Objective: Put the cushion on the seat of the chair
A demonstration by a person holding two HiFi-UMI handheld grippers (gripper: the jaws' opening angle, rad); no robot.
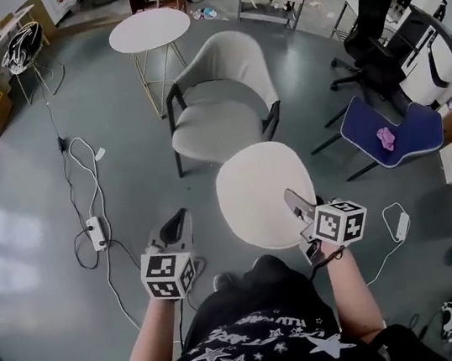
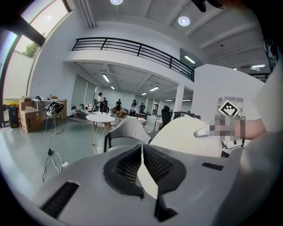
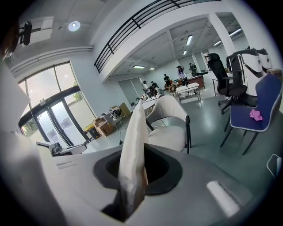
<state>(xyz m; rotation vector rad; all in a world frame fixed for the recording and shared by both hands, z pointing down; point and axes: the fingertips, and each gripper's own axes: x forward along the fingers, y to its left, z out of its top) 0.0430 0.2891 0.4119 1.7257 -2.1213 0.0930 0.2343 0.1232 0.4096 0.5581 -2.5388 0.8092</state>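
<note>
A round cream cushion (image 1: 254,196) hangs in front of me, just short of the grey armchair (image 1: 222,104). The chair's seat (image 1: 211,128) is bare. My right gripper (image 1: 296,203) is shut on the cushion's right edge. In the right gripper view the cushion (image 3: 135,141) stands edge-on between the jaws of my right gripper (image 3: 136,154), with the armchair (image 3: 170,126) beyond. My left gripper (image 1: 180,222) is left of the cushion and apart from it, with its tips together and nothing held. The left gripper view shows my left gripper (image 2: 142,148), the cushion (image 2: 185,134) to its right and the armchair (image 2: 126,132) ahead.
Behind the armchair stands a round table (image 1: 149,30). At the right are a blue chair (image 1: 393,136) with a pink thing (image 1: 386,139) on it and a black office chair (image 1: 369,34). Cables and a power strip (image 1: 96,232) lie on the floor at the left.
</note>
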